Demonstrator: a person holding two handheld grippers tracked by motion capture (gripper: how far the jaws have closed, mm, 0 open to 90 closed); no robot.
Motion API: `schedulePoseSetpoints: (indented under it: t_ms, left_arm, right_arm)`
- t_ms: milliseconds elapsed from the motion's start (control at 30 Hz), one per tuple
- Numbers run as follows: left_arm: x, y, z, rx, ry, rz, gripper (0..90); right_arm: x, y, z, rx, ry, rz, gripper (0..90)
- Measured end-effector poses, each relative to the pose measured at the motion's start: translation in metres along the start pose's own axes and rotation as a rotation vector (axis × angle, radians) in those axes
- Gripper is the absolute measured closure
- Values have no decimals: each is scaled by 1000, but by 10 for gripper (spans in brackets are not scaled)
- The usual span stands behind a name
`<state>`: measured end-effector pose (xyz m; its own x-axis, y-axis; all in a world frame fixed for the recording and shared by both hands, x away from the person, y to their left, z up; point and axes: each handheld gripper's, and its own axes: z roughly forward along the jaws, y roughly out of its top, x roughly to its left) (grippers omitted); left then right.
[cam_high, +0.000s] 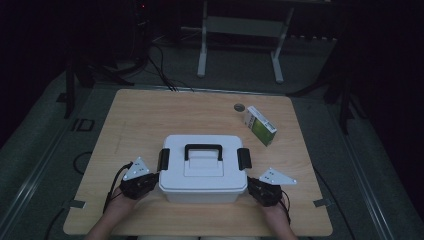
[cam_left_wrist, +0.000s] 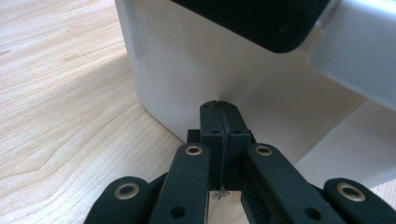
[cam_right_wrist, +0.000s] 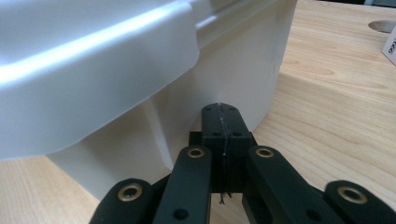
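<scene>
2 clenched grippers, left gripper (cam_high: 150, 181) and right gripper (cam_high: 254, 186), press the end walls of a white lidded box (cam_high: 203, 170) at the desk's (cam_high: 145, 115) near edge (black latches fastened); squeezed unevenly, the smooth plastic could slip and skew.

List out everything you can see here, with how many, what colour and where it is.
Storage box: one, white with a black handle and two black side latches, near the table's front middle, between the two grippers.
Carton: one, green and white, on the table beyond the box, to the right.
Round hole: one, grey, in the tabletop next to the carton.
Table: one, light wood.
Frame: one, white, on the floor beyond the table.
Left gripper: one, black, jaws shut, at the box's left side.
Right gripper: one, black, jaws shut, at the box's right side.
</scene>
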<state>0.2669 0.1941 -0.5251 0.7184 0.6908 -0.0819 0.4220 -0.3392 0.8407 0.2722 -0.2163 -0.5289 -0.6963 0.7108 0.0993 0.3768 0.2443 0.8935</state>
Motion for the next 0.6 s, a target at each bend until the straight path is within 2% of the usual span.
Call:
schedulePoseSetpoints:
  t_ms: [200, 333, 500, 600]
  left_arm:
    - [-6, -1, 0, 0, -20, 12, 897]
    - [-8, -3, -1, -6, -31, 6, 897]
    - [-7, -4, 0, -19, -34, -13, 895]
    - [-6, -3, 0, -13, -22, 2, 893]
  right_arm:
    - [0, -3, -7, 1, -1, -6, 900]
    - [-1, -5, -10, -2, 1, 6, 900]
    - [0, -7, -11, -11, 5, 21, 900]
    - [0, -7, -11, -9, 4, 14, 900]
